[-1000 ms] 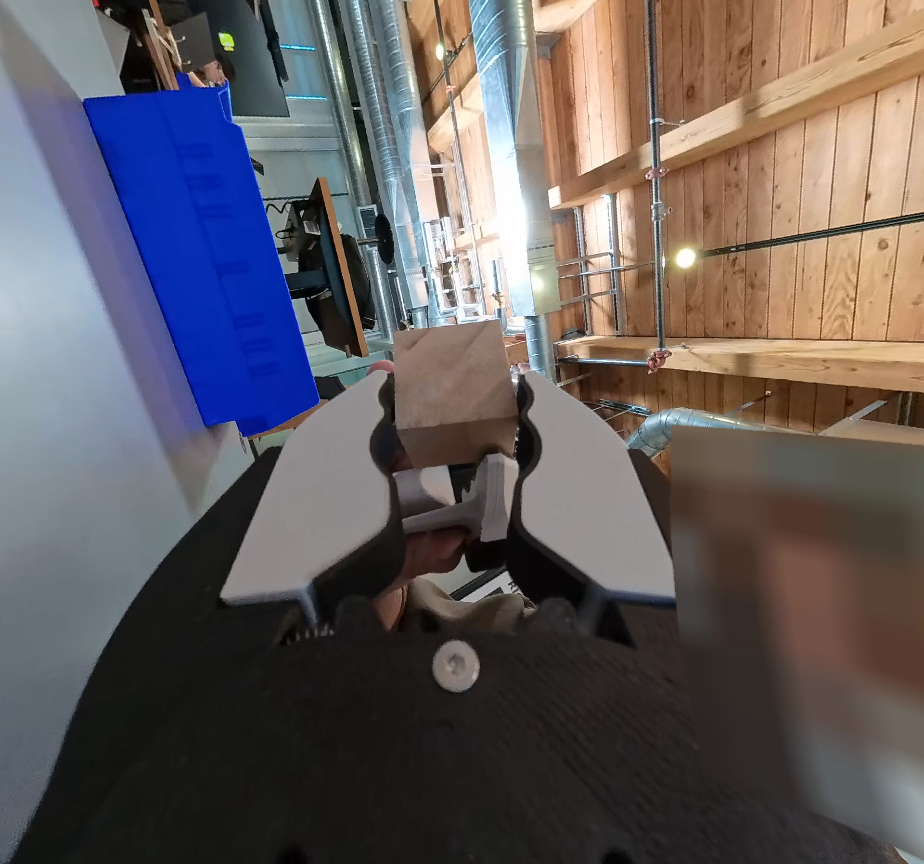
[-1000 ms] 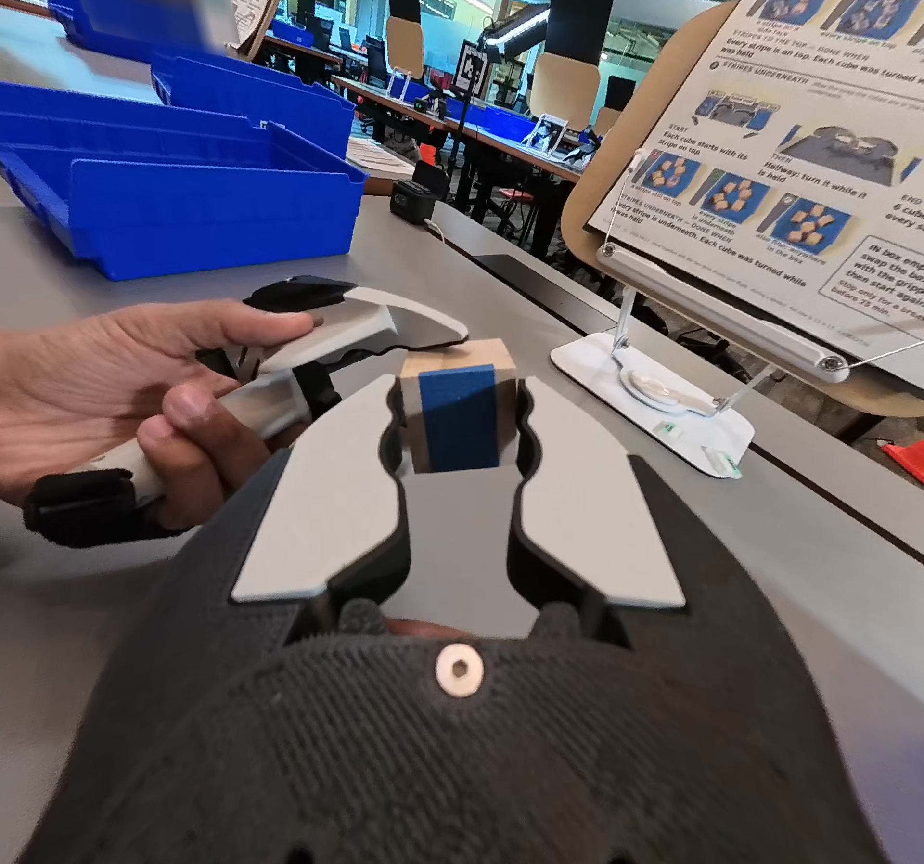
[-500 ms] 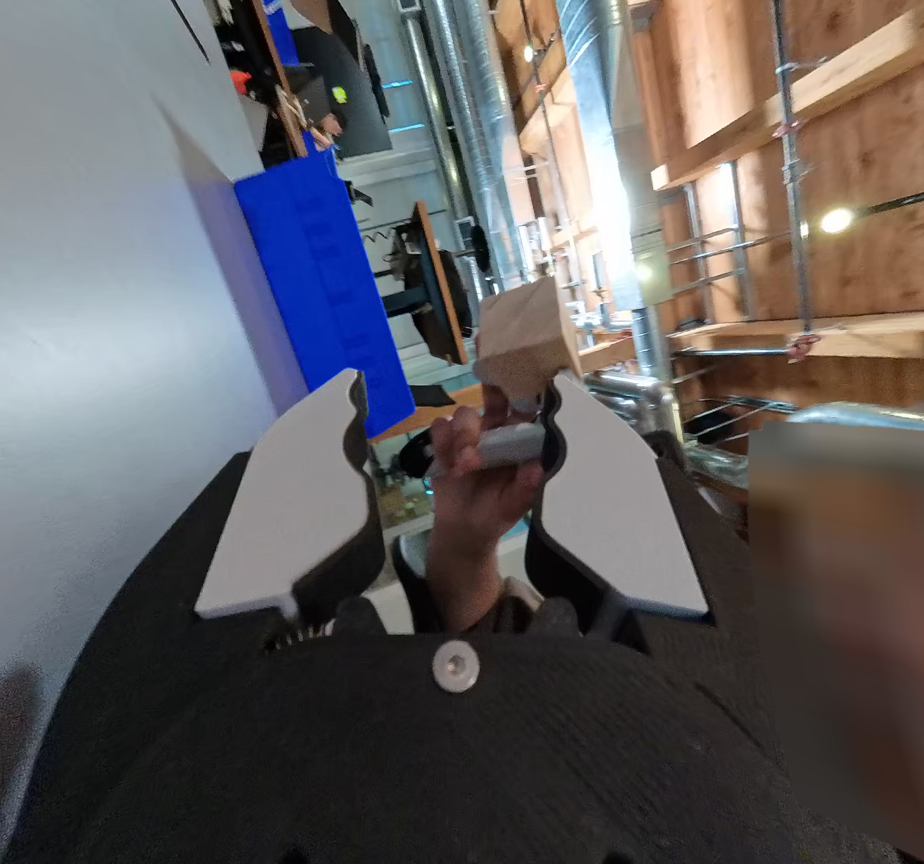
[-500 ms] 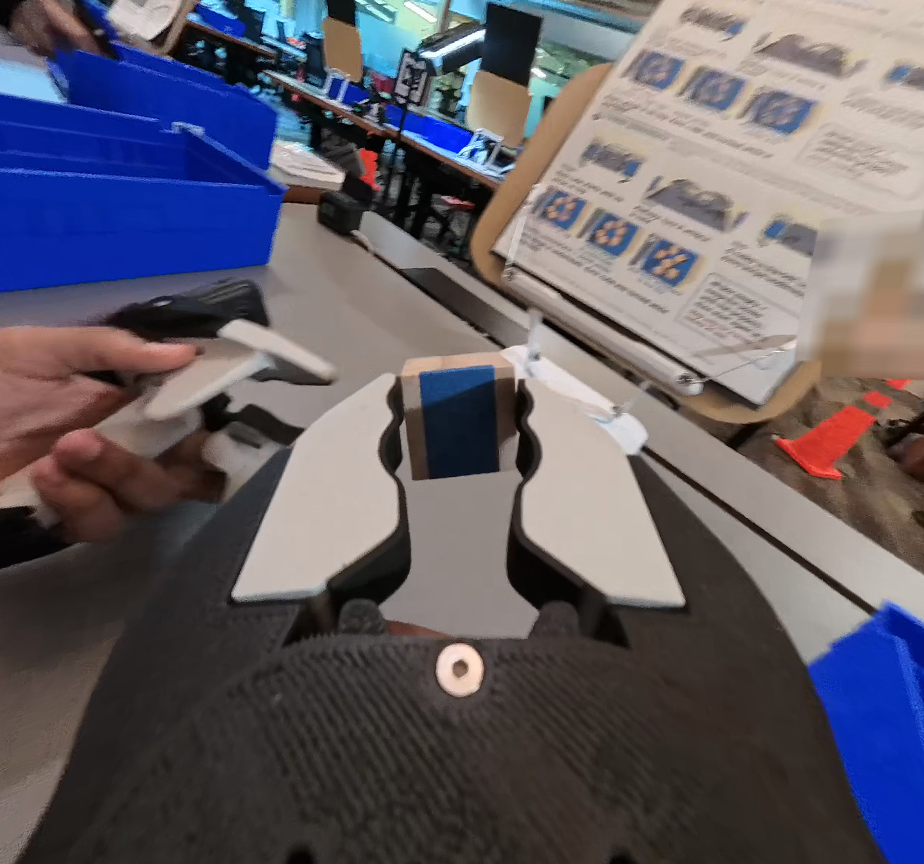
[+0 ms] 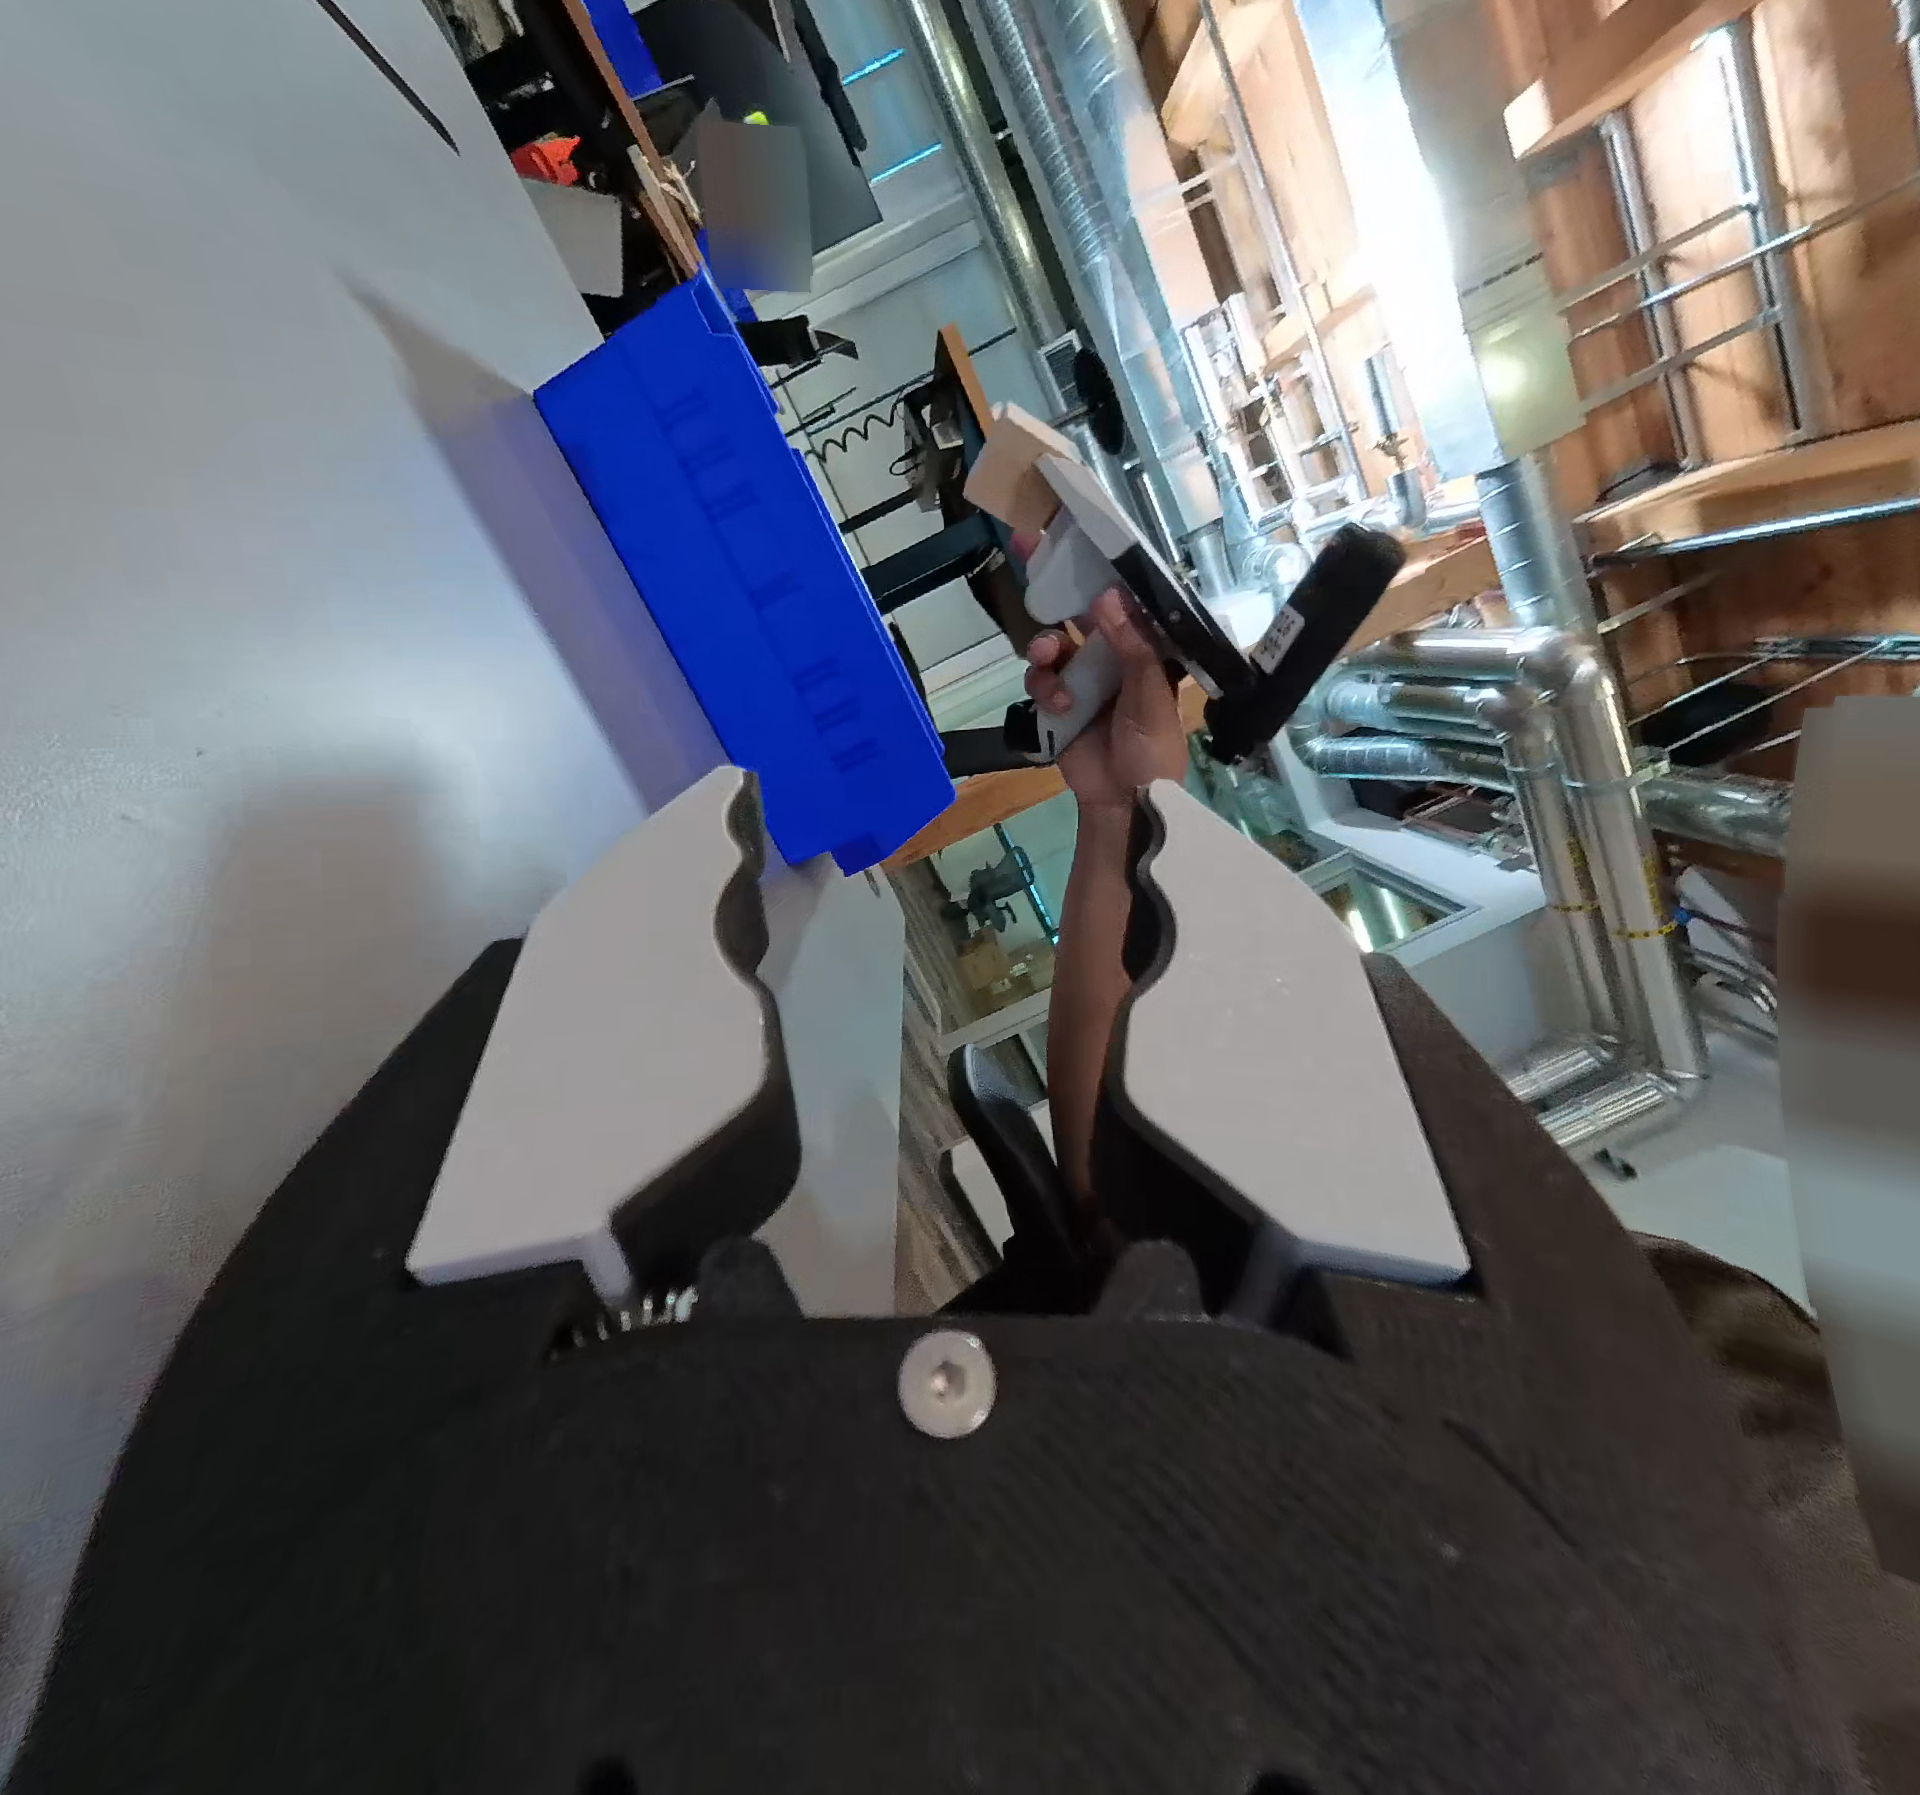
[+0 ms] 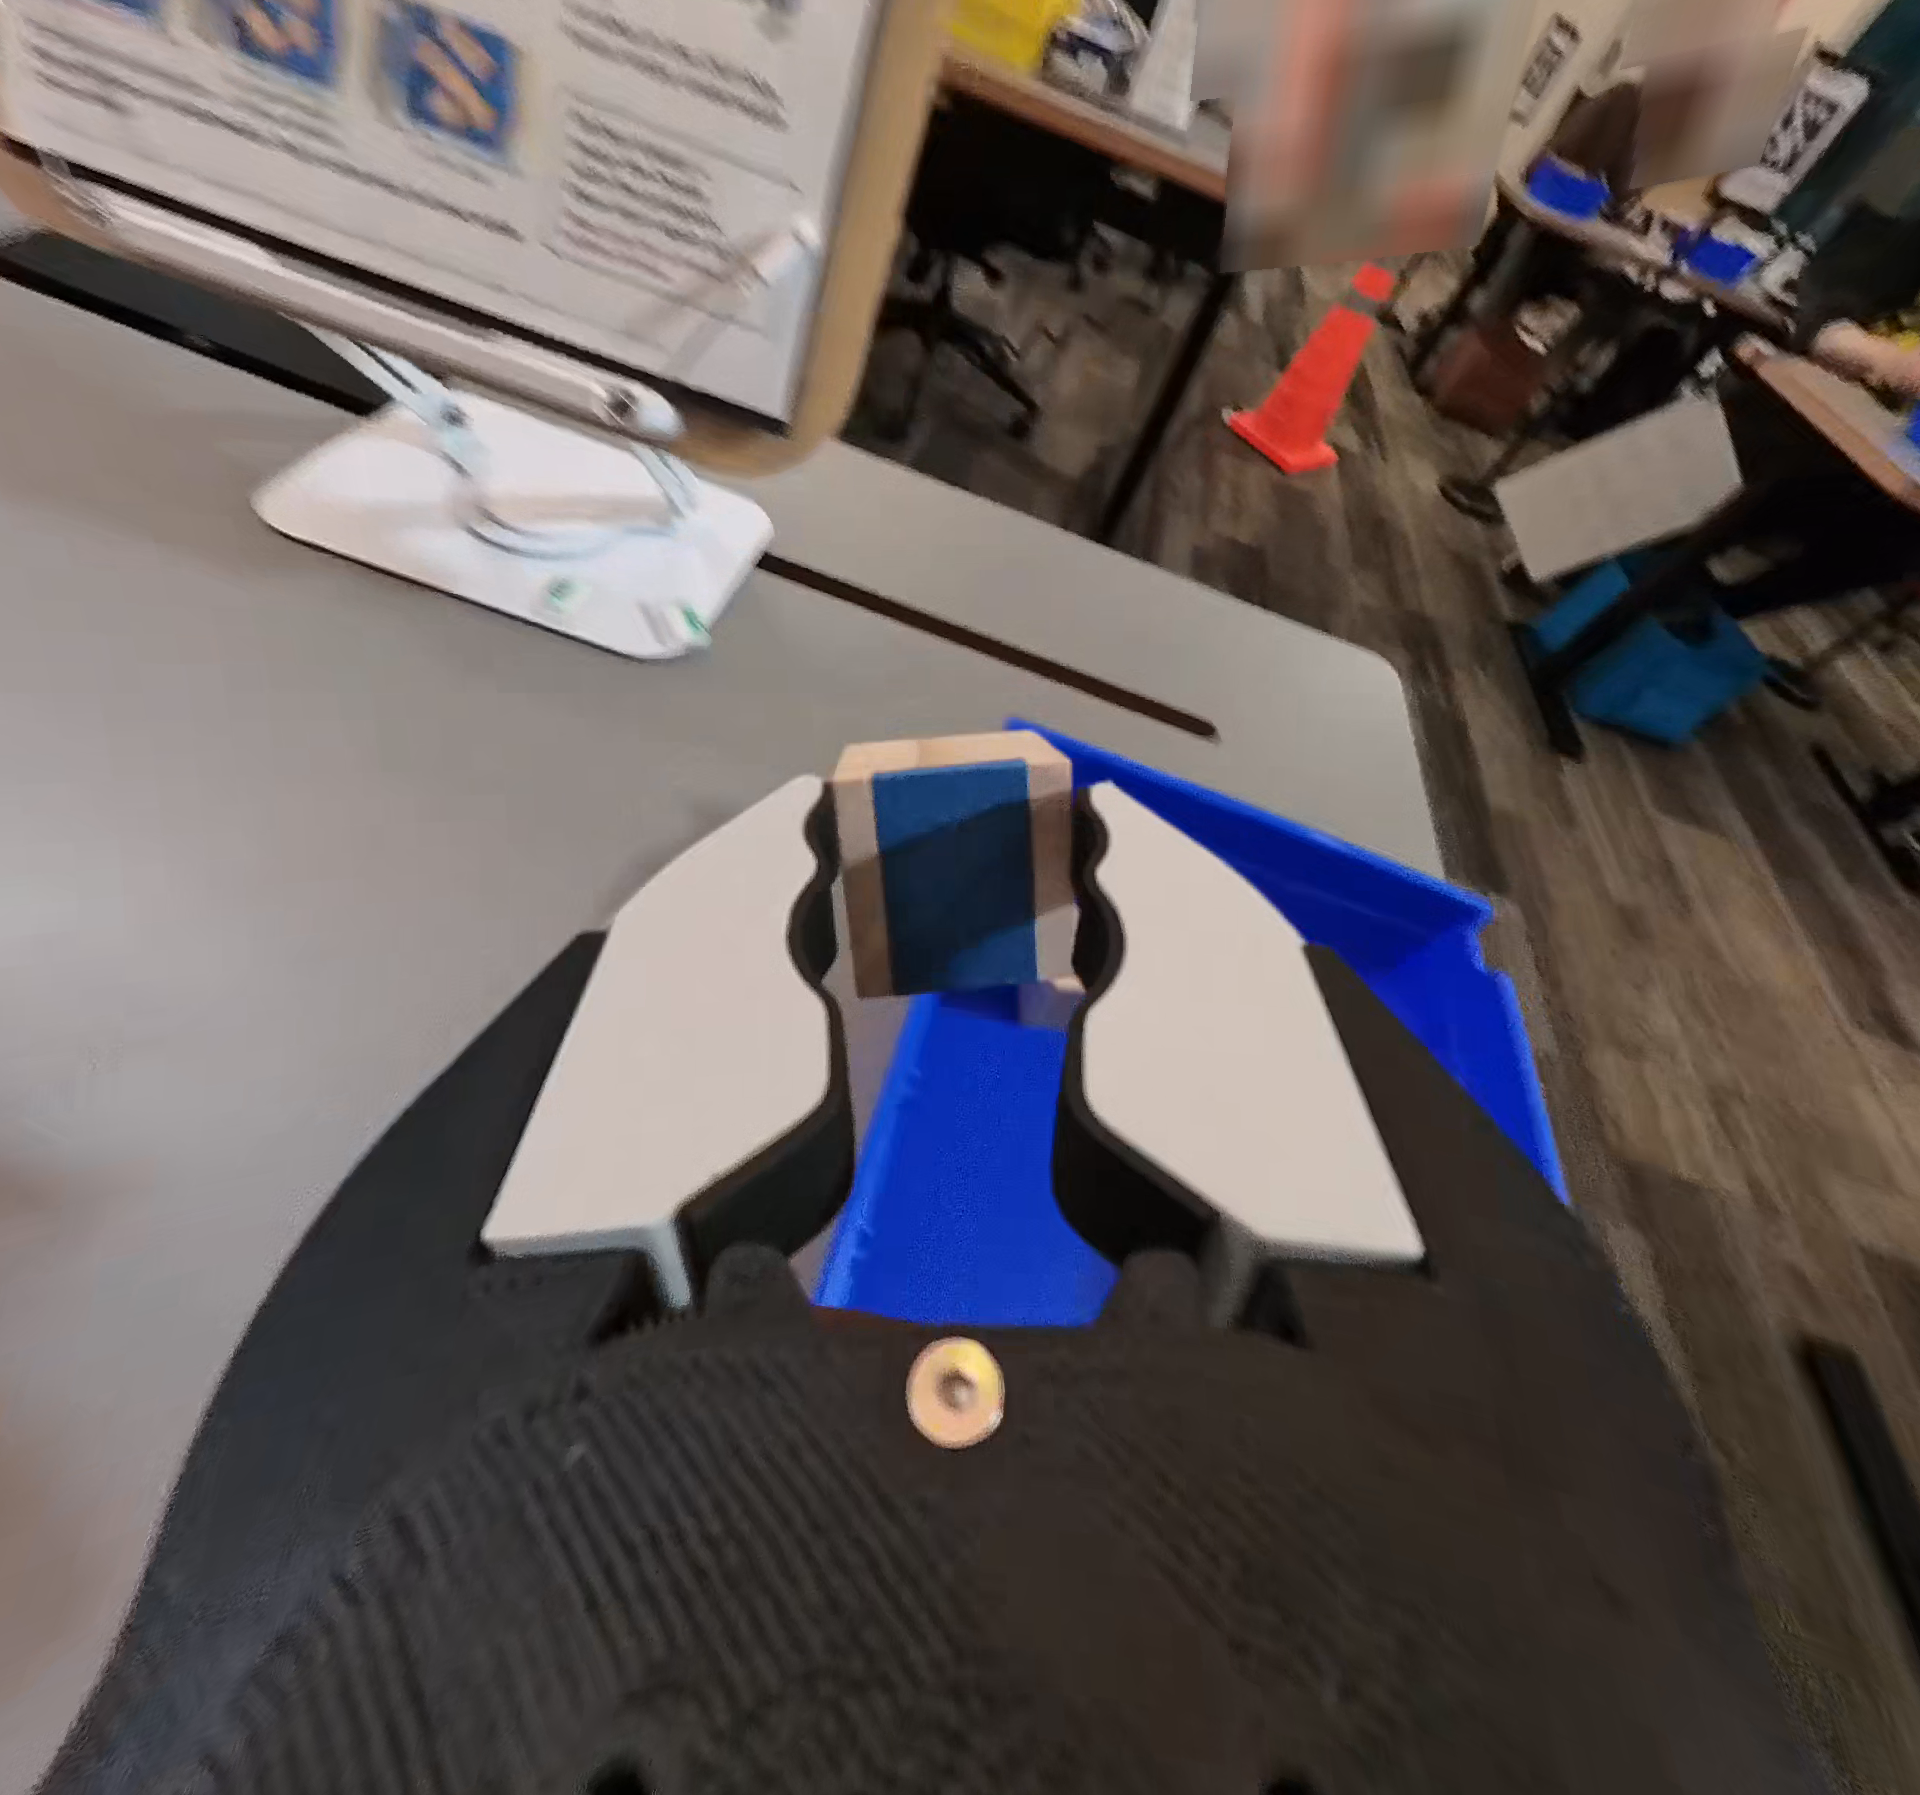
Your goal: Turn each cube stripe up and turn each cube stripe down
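Observation:
My right gripper [image 6: 954,872] is shut on a wooden cube [image 6: 951,878] whose blue stripe faces my camera, and holds it above a blue bin [image 6: 1351,924] at the table's right end. Another wooden cube [image 6: 1044,1002] shows partly below it inside the bin. My left gripper [image 5: 940,872] is open with nothing between its fingers, and its view is rolled sideways. In the left wrist view the right gripper [image 5: 1023,488] shows farther off, in a person's hand [image 5: 1117,727], with the same wooden cube [image 5: 1013,478] in its fingers.
A blue bin [image 5: 748,623] stands on the grey table [image 5: 208,602] in the left wrist view. An instruction board [image 6: 436,62] on a white stand [image 6: 520,540] is at the table's back. An orange cone [image 6: 1309,384] stands on the floor beyond the table edge.
My left gripper opened and let go of the cube, then drew back from it. My right gripper kept its hold and carried the cube to the right, over the blue bin.

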The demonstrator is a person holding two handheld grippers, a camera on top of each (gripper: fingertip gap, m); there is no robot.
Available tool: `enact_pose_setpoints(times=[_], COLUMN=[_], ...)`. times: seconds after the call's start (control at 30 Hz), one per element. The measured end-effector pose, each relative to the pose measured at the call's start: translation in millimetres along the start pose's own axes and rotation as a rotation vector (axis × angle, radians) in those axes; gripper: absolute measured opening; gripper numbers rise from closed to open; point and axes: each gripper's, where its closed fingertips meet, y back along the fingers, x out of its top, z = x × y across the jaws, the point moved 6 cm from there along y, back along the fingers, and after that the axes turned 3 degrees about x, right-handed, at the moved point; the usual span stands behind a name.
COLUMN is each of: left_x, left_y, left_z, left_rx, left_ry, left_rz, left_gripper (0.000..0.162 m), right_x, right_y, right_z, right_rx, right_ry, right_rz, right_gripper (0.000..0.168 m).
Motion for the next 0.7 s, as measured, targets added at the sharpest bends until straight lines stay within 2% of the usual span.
enact_pose_setpoints(times=[0.27,0.7], left_x=[-2.1,-3.5], left_y=[-1.5,-0.9], left_z=[3.6,0.4], left_rx=[0.035,0.04], left_ry=[-0.064,-0.052], left_rz=[-0.015,-0.022], left_gripper=[0.067,0.067], right_x=[-64.8,-108.9], right_y=[-14.3,-42.0], right_z=[36.4,37.8], right_rx=[-0.032,0.006], right_ry=[-0.122,-0.204], right_rz=[-0.282,-0.413], right_gripper=[0.044,0.044])
